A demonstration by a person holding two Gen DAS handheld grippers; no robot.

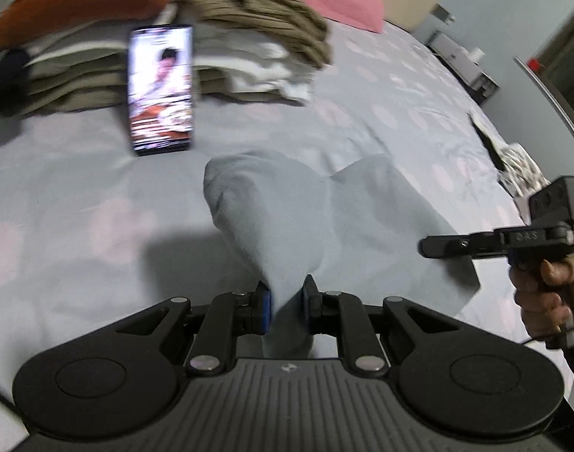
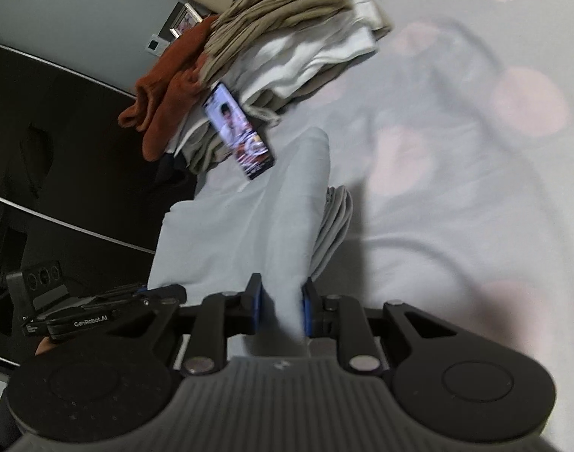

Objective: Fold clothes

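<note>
Left wrist — gripper (image 1: 287,301) pinching garment (image 1: 287,226)

Garment: I see a pale grey-blue cloth (image 1: 287,218), soft, plain | state: lifted and bunched, pinched at two edges, hanging in two rounded folds | place: over the bed, near the pile of folded clothes (image 1: 226,49).

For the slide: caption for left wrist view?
Left gripper pinches a grey garment above the bed, phone propped behind.
</note>
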